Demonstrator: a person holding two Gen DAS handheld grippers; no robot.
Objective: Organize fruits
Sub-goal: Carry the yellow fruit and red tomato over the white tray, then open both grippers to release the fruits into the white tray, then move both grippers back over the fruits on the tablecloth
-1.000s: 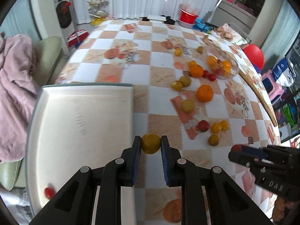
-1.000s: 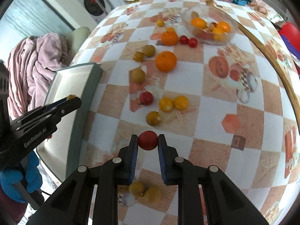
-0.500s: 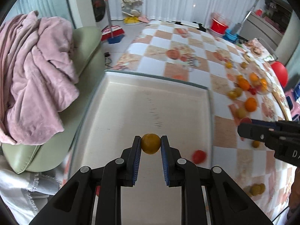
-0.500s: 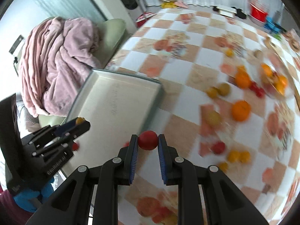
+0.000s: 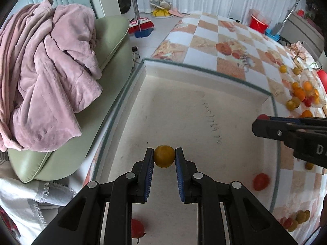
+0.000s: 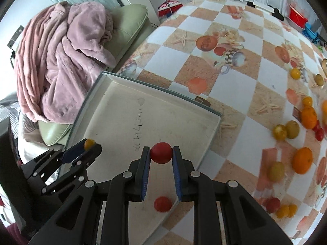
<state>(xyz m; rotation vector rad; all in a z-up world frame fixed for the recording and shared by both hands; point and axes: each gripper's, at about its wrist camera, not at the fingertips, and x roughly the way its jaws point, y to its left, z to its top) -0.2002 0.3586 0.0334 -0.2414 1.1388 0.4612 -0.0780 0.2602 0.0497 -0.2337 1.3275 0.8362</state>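
The left gripper (image 5: 164, 156) pinches a yellow fruit (image 5: 164, 156) between its blue pads, above the white tray (image 5: 204, 77). The right gripper (image 6: 161, 153) clamps a red tomato (image 6: 161, 152) over the same tray, near its table-side rim. Two more red tomatoes (image 5: 261, 181) lie on the tray floor. Other fruits (image 6: 302, 160) sit scattered on the checkered tablecloth (image 6: 231, 94) beyond

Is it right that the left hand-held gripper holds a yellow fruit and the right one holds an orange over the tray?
Not quite. In the right wrist view, the right hand-held gripper holds a small red tomato, not an orange, over the tray. The left hand-held gripper does hold a yellow fruit.
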